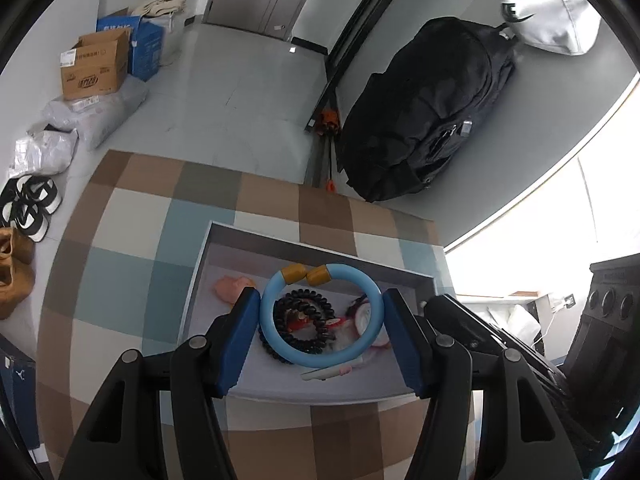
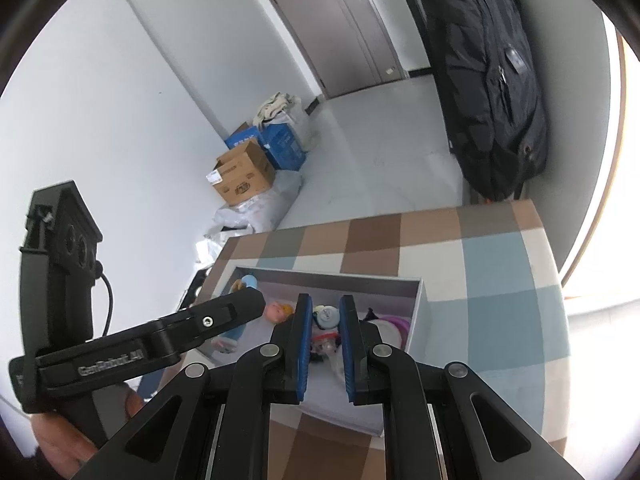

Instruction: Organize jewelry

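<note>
The left gripper [image 1: 320, 312] clamps one light blue bangle [image 1: 320, 316] by its outer sides, a blue pad pressed against each flank, and holds it just above the open grey box [image 1: 320, 248]. The bangle is a split ring with two mustard-yellow end caps [image 1: 308, 274] that nearly meet at the far side.

Through and under the ring I can see one black coiled hair tie [image 1: 304, 320], some red-and-white bits, a white piece at the near edge, and one pink item [image 1: 232, 288] lying apart towards the box's left wall.

The right gripper [image 2: 325, 320] hovers over the same box with its jaws narrow, a slim gap between the blue pads. Small pieces show in that gap, but I cannot tell whether the pads press on any of them or whether those pieces simply lie in the box beneath.

The box sits on one table under a checked cloth [image 1: 120, 280] in brown, blue and cream.

By my judgement the sorting is well along: several pieces already lie in the box, and no loose jewelry shows on the cloth. What seems left is setting this bangle down among the others.
</note>
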Demonstrator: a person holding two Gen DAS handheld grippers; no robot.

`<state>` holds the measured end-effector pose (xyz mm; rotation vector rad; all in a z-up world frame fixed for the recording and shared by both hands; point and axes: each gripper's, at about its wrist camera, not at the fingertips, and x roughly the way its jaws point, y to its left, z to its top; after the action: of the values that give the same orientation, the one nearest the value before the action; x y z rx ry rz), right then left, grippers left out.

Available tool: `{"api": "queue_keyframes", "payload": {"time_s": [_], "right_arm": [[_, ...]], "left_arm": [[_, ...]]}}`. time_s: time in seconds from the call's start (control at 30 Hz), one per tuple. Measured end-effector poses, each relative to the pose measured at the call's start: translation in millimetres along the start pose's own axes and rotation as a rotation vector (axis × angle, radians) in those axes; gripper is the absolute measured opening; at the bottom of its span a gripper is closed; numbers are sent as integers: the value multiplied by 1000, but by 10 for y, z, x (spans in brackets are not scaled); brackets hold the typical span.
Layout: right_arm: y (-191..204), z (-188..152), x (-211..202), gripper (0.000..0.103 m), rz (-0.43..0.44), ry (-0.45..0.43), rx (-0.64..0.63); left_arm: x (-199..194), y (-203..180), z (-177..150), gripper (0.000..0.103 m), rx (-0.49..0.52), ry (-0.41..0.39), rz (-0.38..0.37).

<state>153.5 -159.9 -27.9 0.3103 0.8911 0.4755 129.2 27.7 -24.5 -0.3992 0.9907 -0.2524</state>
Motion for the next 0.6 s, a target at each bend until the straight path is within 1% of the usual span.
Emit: {"api": "queue_keyframes", "payload": {"time_s": [0.13,0.23,0.27,0.3,0.33,0.37,0.4,0.43,0.47,0.53,0.57,0.6], "right_arm": [[-72,6,6,13,9,1,38],[-70,16,-35,14,15,-13,38],[-68,19,-48,16,13,-18,37],[-73,18,-58,16,10,-23,40],[-81,16,-68,19,3,-27,44],[-91,11,-77,26,1,-25,52],[-110,11,-88,31,6,-26,63],[-131,9,-104,33,11,-30,77],[-141,15,-113,39,10,-34,80],[-151,20,-147,43,5,-46,81],[-154,24,-163,47,2,-51,82],[-157,28,-176,56,1,-57,82]], "left_arm": [[108,45,0,58,-51,42,-61],[92,-15,-2,58,-30,42,-83],[82,-49,5,59,-16,43,-81],[66,-81,10,67,-3,43,-79],[44,-108,10,77,9,39,-86],[19,-120,8,78,13,27,-95],[7,-123,13,79,13,20,-98],[-10,-128,12,79,17,13,-98],[-15,-122,12,79,19,13,-90],[-10,-96,17,79,12,19,-67],[-13,-74,19,79,1,19,-62],[-13,-58,24,79,-7,16,-55]]}}
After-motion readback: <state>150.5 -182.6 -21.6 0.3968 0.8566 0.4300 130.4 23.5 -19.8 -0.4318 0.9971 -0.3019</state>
